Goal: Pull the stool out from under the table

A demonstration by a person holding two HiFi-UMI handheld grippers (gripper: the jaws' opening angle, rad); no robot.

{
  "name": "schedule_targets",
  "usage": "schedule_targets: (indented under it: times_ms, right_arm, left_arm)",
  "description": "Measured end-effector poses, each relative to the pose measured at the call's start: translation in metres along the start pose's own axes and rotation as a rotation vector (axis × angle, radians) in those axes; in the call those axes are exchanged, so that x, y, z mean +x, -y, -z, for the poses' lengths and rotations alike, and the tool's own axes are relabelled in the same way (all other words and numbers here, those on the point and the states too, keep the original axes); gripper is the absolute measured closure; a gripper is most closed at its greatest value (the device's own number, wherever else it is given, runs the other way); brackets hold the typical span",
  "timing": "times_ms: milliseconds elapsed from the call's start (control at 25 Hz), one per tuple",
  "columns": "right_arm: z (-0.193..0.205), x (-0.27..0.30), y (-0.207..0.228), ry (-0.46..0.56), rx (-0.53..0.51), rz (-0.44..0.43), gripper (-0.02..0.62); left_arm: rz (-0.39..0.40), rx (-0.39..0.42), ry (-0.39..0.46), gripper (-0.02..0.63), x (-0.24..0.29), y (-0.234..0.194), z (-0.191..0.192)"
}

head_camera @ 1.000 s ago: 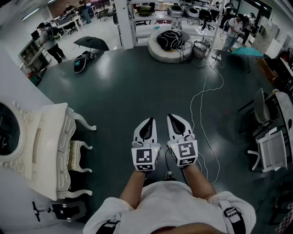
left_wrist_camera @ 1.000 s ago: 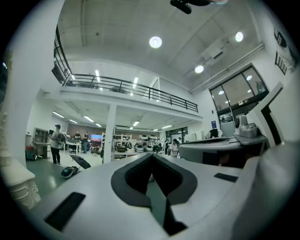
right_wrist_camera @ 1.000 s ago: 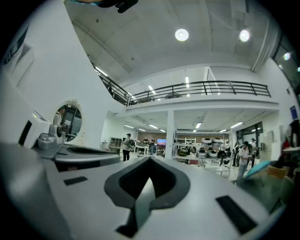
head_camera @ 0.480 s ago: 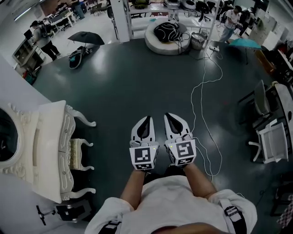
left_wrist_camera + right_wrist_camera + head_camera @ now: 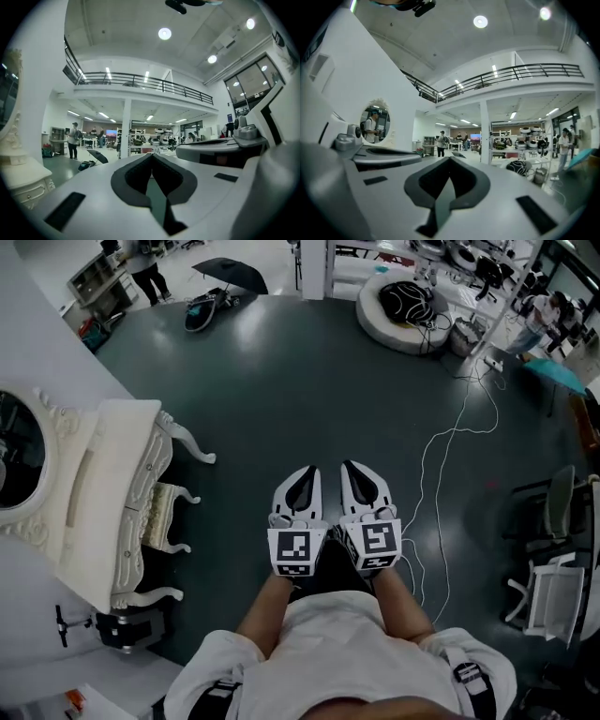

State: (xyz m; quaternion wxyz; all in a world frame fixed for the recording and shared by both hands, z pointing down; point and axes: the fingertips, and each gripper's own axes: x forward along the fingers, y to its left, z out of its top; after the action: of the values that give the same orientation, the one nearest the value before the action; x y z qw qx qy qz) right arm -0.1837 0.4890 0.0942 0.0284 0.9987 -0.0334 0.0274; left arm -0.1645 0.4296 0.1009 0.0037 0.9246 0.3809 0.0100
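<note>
Holds left gripper (image 5: 304, 472) and right gripper (image 5: 352, 467) side by side, level over the dark floor (image 5: 281, 381), jaws of both clenched together on nothing, well apart from the cream stool (image 5: 167, 517) tucked between the carved legs under the white surface (image 5: 101, 493) at far left.

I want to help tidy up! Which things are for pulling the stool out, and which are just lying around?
For the job: cream carved stool, white ornate table, left gripper, right gripper.
Just lying about: black open umbrella, white floor cable, white chair.
</note>
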Motion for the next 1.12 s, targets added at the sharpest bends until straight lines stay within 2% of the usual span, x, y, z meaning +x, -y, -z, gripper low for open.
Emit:
schedule_targets:
  times_ms: [200,400,520,760,960,1120]
  right_arm:
    - [-0.018,0.087,0.023,0.044,-0.004,-0.103,0.581]
    - [-0.041,0.15,0.055,0.088,-0.009,-0.227,0.581]
    - [-0.037,0.177,0.049,0.089,0.002,-0.332,0.58]
    - [-0.03,0.231,-0.028,0.067,0.008,-0.585,0.58]
    - [-0.027,0.242,-0.121,0.075,-0.008,-0.804,0.58]
    - [-0.021,0.246,-0.187,0.058,-0.026,-0.923,0.58]
  left_arm:
    - [-0.118,0.005,0.013,0.6,0.065,-0.054,-0.01]
    - [-0.227,0.009,0.045,0.6,0.119,-0.073,-0.029]
    - [-0.301,0.024,0.031,0.6,0.131,-0.09,-0.026]
    - [-0.503,0.035,-0.006,0.6,0.105,-0.163,-0.021]
    - [-0.705,0.017,0.007,0.6,0.041,-0.222,-0.012]
    - [-0.83,-0.003,0.013,0.6,-0.008,-0.266,-0.004]
